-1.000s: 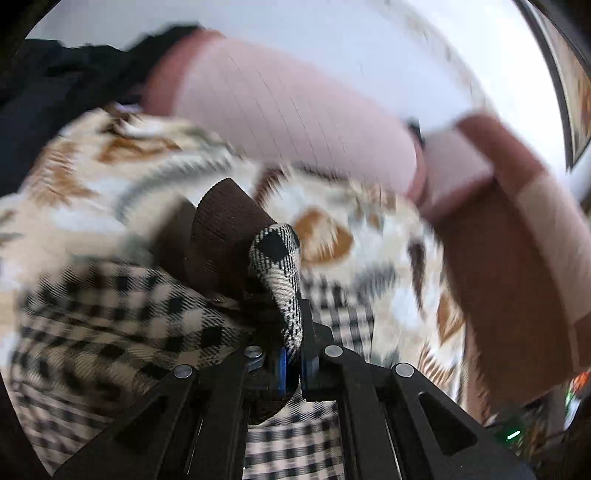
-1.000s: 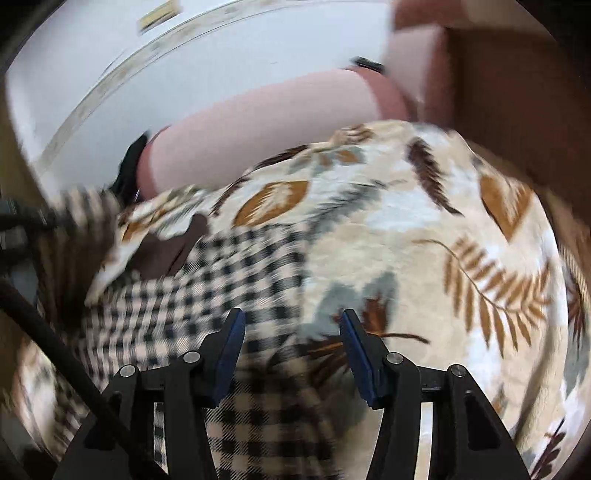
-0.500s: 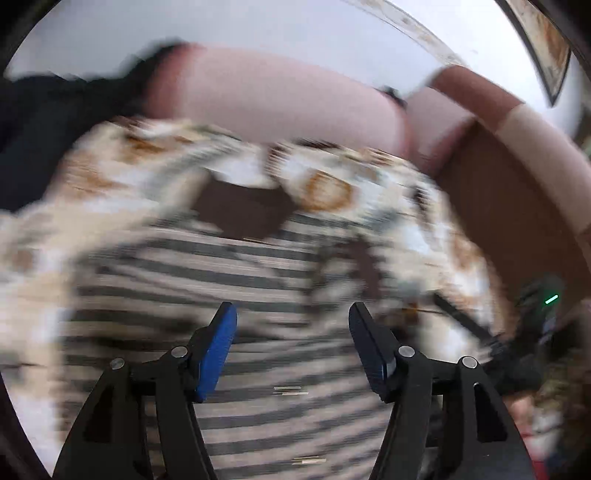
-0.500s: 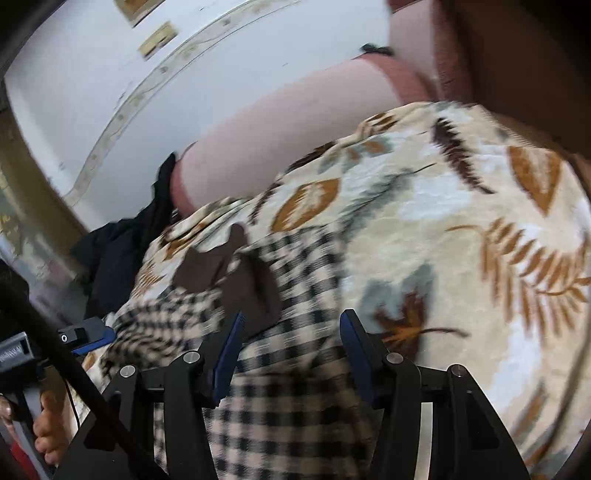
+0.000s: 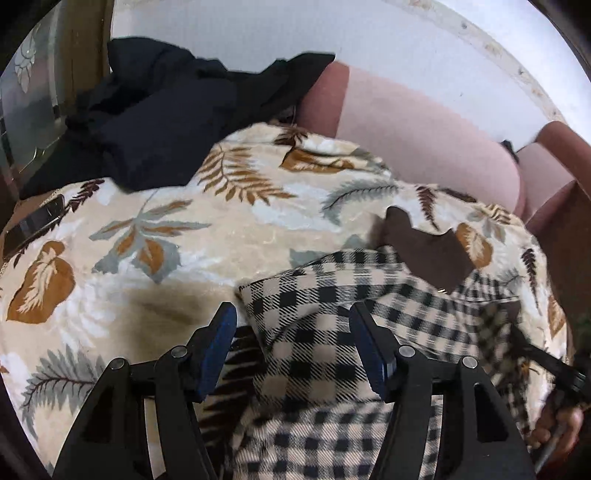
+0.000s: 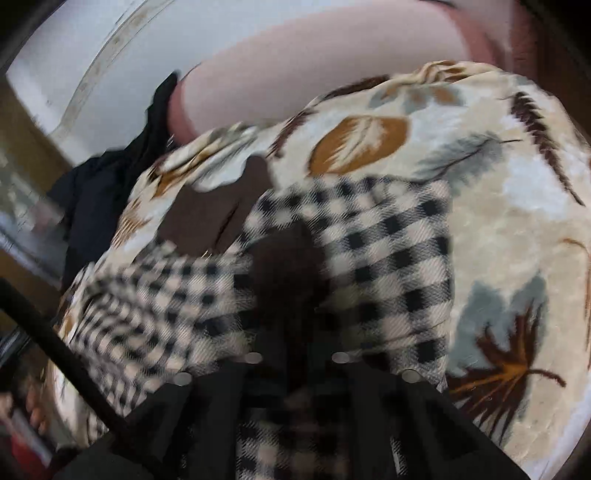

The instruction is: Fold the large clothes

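- A black crumpled garment [image 5: 162,122] is heaped at the far left of the sofa, likely waiting its turn.
- The cream plush blanket printed with brown and grey leaves [image 5: 147,240] covers the sofa seat and serves as the folding surface.
- The left claw [image 5: 293,345] hovers with its blue-padded fingers wide apart and empty over a folded edge of the black-and-cream checked flannel shirt with a dark brown collar [image 5: 332,314], probably to seize that edge.
- The shirt lies on the blanket's right half, collar toward the pink sofa backrest [image 5: 424,144].
- The right claw [image 6: 295,354] is blurred; its fingers look nearly together with checked cloth around them, but I cannot tell whether it grips.
- A white wall [image 5: 332,33] rises behind.
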Tool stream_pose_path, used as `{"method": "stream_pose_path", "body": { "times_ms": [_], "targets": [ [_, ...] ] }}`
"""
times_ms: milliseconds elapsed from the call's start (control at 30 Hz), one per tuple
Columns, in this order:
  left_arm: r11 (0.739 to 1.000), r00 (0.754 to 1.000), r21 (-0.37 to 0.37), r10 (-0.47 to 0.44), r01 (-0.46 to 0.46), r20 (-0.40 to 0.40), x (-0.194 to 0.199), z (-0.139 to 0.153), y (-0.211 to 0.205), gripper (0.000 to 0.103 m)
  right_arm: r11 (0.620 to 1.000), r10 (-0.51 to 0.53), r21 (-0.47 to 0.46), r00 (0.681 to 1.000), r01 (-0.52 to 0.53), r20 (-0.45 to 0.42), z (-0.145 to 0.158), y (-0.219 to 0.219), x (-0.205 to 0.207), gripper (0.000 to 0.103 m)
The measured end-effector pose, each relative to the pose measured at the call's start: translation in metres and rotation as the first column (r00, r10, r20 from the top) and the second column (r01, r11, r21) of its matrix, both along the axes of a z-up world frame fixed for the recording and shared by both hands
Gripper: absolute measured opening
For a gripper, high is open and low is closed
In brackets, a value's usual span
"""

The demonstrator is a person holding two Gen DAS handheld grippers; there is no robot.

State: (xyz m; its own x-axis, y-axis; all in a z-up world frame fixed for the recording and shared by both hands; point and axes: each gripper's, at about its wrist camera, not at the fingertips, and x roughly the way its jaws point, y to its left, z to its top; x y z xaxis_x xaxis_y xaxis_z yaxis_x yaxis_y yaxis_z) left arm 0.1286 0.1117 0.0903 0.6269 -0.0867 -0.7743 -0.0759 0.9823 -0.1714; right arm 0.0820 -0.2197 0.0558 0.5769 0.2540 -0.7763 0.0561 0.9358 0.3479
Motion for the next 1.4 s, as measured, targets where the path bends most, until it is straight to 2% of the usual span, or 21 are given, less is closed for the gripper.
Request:
{"method": "stream_pose_path", "body": {
  "times_ms": [133,233,300,367,433,500,600,700,733,800,833,867,900,1033,1100,1133,1167,1200,1233,1300,1400],
  "targets": [
    [1.000,0.999,0.026,-0.011,0.012,-0.048,-0.002,-0.026,-0.007,0.062,0.997,-0.078,-0.003,0.996,0.078,0.042,0.013,-0.028,-0.037,0.008],
    [0.999,0.984,-0.005,-0.043,0.043,-0.175,-0.008,-0.065,-0.012,0.063,0.988,-0.126,-0.098,0.992,0.123,-0.024,-0.011,-0.045,-0.051,0.008],
    [0.999,0.981,-0.038,-0.035,0.028,-0.189,-0.015,-0.076,-0.009,0.063,0.983,-0.150,-0.117,0.985,0.140,-0.080,-0.030,-0.054,-0.054,0.014],
    [0.998,0.984,-0.061,-0.031,0.020,-0.175,-0.024,-0.071,-0.004,0.062,0.969,-0.215,-0.131,0.975,0.208,-0.046,-0.019,-0.064,-0.064,0.030],
    [0.995,0.986,-0.099,-0.034,0.018,-0.165,-0.030,-0.063,0.004,0.062,0.953,-0.252,-0.165,0.967,0.253,0.030,0.008,-0.065,-0.076,0.030],
    [0.992,0.989,-0.129,-0.022,0.003,-0.147,-0.035,-0.055,0.012,0.062,0.945,-0.224,-0.217,0.968,0.244,0.111,0.037,-0.049,-0.082,0.030],
    [0.987,0.988,-0.160,-0.002,-0.022,-0.151,-0.037,-0.057,0.019,0.062,0.969,-0.037,-0.236,0.990,0.067,0.133,0.069,0.008,-0.070,0.031],
    [0.978,0.980,-0.207,-0.018,-0.024,-0.198,-0.037,-0.073,0.021,0.052,0.964,0.200,-0.198,0.975,-0.177,0.100,0.081,0.082,-0.044,0.031],
    [0.980,0.983,-0.200,-0.015,-0.022,-0.183,-0.039,-0.073,0.019,0.052,0.949,0.276,-0.183,0.957,-0.257,0.087,0.083,0.111,-0.035,0.032],
    [0.984,0.986,-0.179,-0.019,-0.011,-0.168,-0.040,-0.073,0.016,0.052,0.906,0.398,-0.182,0.915,-0.381,0.067,0.084,0.165,-0.015,0.045],
    [0.984,0.986,-0.176,-0.021,-0.008,-0.163,-0.043,-0.073,0.016,0.052,0.874,0.457,-0.210,0.888,-0.437,0.054,0.082,0.193,-0.006,0.058],
    [0.984,0.988,-0.180,-0.019,-0.009,-0.156,-0.045,-0.074,0.016,0.052,0.845,0.498,-0.243,0.866,-0.476,0.037,0.079,0.216,0.003,0.064],
    [0.983,0.989,-0.185,-0.016,-0.012,-0.150,-0.046,-0.075,0.016,0.052,0.810,0.537,-0.278,0.844,-0.516,-0.001,0.072,0.245,0.018,0.064],
    [0.975,0.989,-0.221,-0.010,-0.023,-0.149,-0.050,-0.076,0.020,0.051,0.745,0.573,-0.324,0.808,-0.583,-0.136,0.036,0.307,0.068,0.064],
    [0.971,0.988,-0.236,-0.008,-0.029,-0.152,-0.053,-0.076,0.023,0.050,0.714,0.583,-0.329,0.786,-0.617,-0.208,0.017,0.323,0.082,0.064],
    [0.971,0.988,-0.239,-0.005,-0.032,-0.152,-0.054,-0.076,0.024,0.050,0.693,0.589,-0.331,0.768,-0.640,-0.252,0.008,0.330,0.088,0.060],
    [0.971,0.988,-0.238,0.000,-0.037,-0.154,-0.054,-0.077,0.023,0.050,0.673,0.600,-0.322,0.746,-0.666,-0.290,0.000,0.336,0.092,0.025],
    [0.971,0.988,-0.235,0.005,-0.042,-0.156,-0.055,-0.077,0.023,0.049,0.659,0.610,-0.295,0.721,-0.692,-0.329,-0.005,0.337,0.096,0.002],
    [0.972,0.988,-0.231,0.011,-0.047,-0.157,-0.055,-0.077,0.022,0.049,0.651,0.611,-0.297,0.715,-0.698,-0.340,-0.006,0.339,0.100,0.003],
    [0.975,0.986,-0.217,0.021,-0.057,-0.164,-0.056,-0.076,0.020,0.049,0.633,0.604,-0.361,0.729,-0.685,-0.323,-0.003,0.344,0.110,0.003],
    [0.979,0.985,-0.191,0.031,-0.065,-0.172,-0.055,-0.076,0.016,0.047,0.679,0.551,-0.385,0.781,-0.625,-0.295,-0.002,0.345,0.136,0.003]
  ]
}}
